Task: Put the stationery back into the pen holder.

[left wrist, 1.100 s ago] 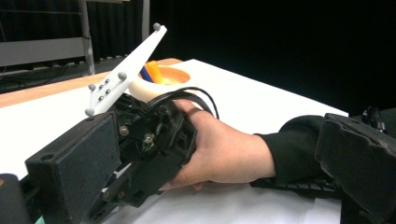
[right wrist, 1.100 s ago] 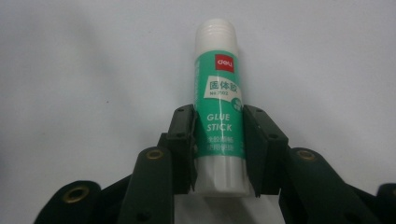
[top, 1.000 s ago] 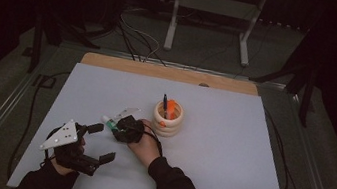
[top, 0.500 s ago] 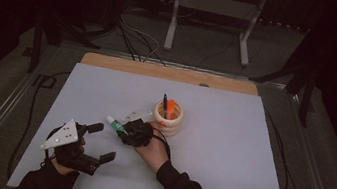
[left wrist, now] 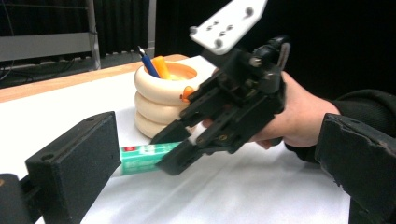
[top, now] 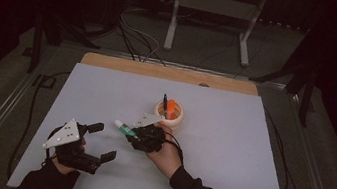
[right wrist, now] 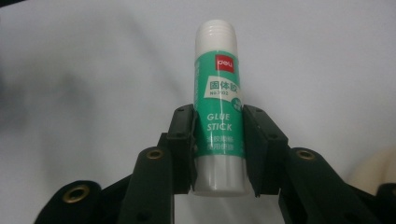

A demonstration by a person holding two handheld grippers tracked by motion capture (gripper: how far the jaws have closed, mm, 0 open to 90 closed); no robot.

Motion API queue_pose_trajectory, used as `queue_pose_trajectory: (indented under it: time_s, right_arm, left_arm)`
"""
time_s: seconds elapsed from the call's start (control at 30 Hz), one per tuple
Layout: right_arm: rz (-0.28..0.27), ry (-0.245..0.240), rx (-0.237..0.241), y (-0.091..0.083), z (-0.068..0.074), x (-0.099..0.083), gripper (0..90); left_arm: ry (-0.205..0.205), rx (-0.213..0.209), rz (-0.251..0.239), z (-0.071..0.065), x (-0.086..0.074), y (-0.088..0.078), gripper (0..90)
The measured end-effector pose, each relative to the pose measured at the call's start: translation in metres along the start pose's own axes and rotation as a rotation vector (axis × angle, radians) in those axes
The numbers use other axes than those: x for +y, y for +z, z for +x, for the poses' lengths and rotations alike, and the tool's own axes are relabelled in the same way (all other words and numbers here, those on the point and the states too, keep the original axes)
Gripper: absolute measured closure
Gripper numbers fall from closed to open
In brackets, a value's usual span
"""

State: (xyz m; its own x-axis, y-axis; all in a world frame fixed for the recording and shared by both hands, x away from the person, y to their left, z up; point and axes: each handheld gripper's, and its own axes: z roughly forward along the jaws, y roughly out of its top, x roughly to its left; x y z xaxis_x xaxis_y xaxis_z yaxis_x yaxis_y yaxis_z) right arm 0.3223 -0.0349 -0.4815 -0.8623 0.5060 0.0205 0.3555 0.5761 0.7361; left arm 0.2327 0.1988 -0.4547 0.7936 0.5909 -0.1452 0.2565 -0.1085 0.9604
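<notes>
2 pens [top: 165,105] stand in the ringed holder [top: 172,120] just behind the right gripper [top: 131,137], which clamps a glue stick [right wrist: 219,112]; left gripper [top: 103,141] gapes wide, empty.

**Right jaws clamped, left jaws wide apart**

Your right gripper [top: 135,137] sits near the middle of the table in the high view, its jaws pointing away to your left and pressed in on both sides of a glue stick [right wrist: 218,114]. Your right hand [top: 166,151] wraps its body from behind, the dark-sleeved forearm running in from the bottom edge. The grey plate on top tilts upward. Your left gripper [top: 98,140] rests low at the left, jaws spread wide with nothing between them, pointing toward the right gripper. Your left hand grips it from below, sleeve at the bottom edge.
</notes>
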Motion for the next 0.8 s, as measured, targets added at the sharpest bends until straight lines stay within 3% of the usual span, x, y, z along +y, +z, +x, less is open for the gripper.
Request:
queue_pose_trajectory:
  time_s: [0.5,0.8]
  right_arm:
    - [-0.013,0.0,0.002,-0.04,-0.001,-0.023,65.5]
    - [-0.027,0.02,-0.022,-0.06,-0.006,-0.043,65.5]
  left_arm:
    - [-0.008,-0.01,0.044,-0.002,-0.002,0.01,0.4]
    - [-0.015,-0.004,0.054,-0.003,-0.003,0.018,0.4]
